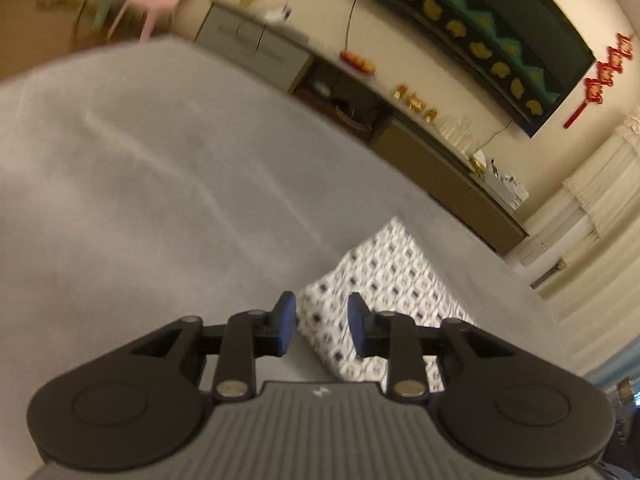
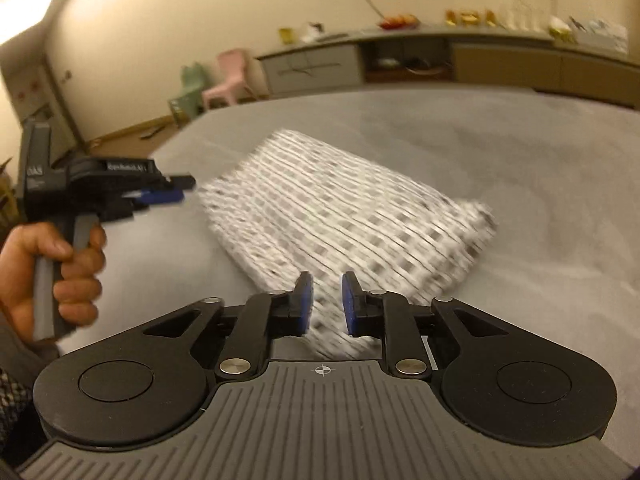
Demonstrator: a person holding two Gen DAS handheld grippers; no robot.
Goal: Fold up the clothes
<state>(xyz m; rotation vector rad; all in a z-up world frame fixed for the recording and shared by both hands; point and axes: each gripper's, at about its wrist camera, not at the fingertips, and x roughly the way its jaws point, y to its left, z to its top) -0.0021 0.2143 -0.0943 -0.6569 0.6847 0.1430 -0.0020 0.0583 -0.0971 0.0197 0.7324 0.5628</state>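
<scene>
Left gripper point(image 1: 322, 326): blue-padded fingers point(image 1: 285, 324) apart, nothing between them. Through the gap shows the near corner of the folded garment point(image 1: 384, 280) and the grey surface under it. Contact with the cloth cannot be confirmed; the frame is blurred.

Right gripper point(image 2: 325, 305): fingers point(image 2: 303, 306) apart, nothing gripped. The near edge of the folded garment point(image 2: 340, 220) shows in the gap. Touching or just above: cannot tell, blur.

Garment: white with a small dark repeating pattern, folded into a compact, roughly rectangular stack. It lies flat on the grey cloth-covered counter point(image 2: 520, 152), near the near edge, in front of both grippers. In the right wrist view the left gripper point(image 2: 176, 194) is seen side-on, just beside the garment's left edge, apart from the cloth. The person's left hand point(image 2: 52, 268) is wrapped round its grey handle.

Surroundings: a long low cabinet point(image 2: 440, 60) runs along the far wall, with small gold and red objects on top. A dark framed panel point(image 1: 480, 28) with yellow motifs hangs above it. Red hanging ornament point(image 1: 600, 80) on the wall beside the panel. A pink chair point(image 2: 228, 80) and a green chair point(image 2: 192, 84) stand on the floor beyond the counter's far left corner.
</scene>
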